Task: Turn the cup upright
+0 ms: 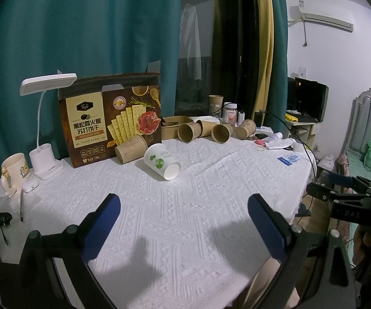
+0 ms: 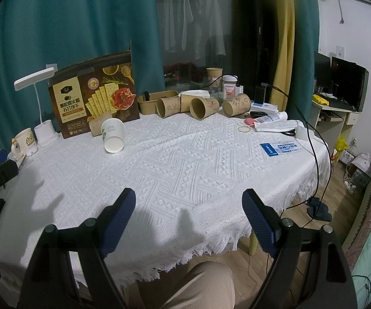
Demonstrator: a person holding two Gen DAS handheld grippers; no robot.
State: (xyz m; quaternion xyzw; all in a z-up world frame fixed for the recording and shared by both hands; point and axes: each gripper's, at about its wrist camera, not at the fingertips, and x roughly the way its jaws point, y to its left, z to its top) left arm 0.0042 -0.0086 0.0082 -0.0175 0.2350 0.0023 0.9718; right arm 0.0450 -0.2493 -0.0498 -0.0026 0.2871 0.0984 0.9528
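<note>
1. the white cup (image 1: 161,164) with the green print lies on its side on the worktop (image 1: 198,219), which is covered with a white woven cloth; its open mouth faces the near edge, and its base points back toward the cracker box (image 1: 110,118).
2. the left claw (image 1: 185,226) is spread wide and holds nothing; it hangs over bare cloth, well short of the cup.
3. the right claw (image 2: 188,221) is likewise wide open and empty, near the fringed front edge and further from the cup (image 2: 113,136), which sits off to its left.
4. no step of the flip looks begun; the cup is untouched.
5. a brown cup (image 1: 130,148) lies just behind the white one, against the box. a reach that overshoots could nudge it, or pick the wrong cup from the row of brown cups (image 1: 211,130) at the back.
6. the cup is thin paper, by the look of it: a hard pinch across the open rim could crush it, and a grip too near the mouth could let it swing or slip while it is being turned.
7. lying on its round side, it may roll away if one finger touches first.
8. the textured cloth may bunch under a dragged rim, leaving the cup tilted when it is set down.
</note>
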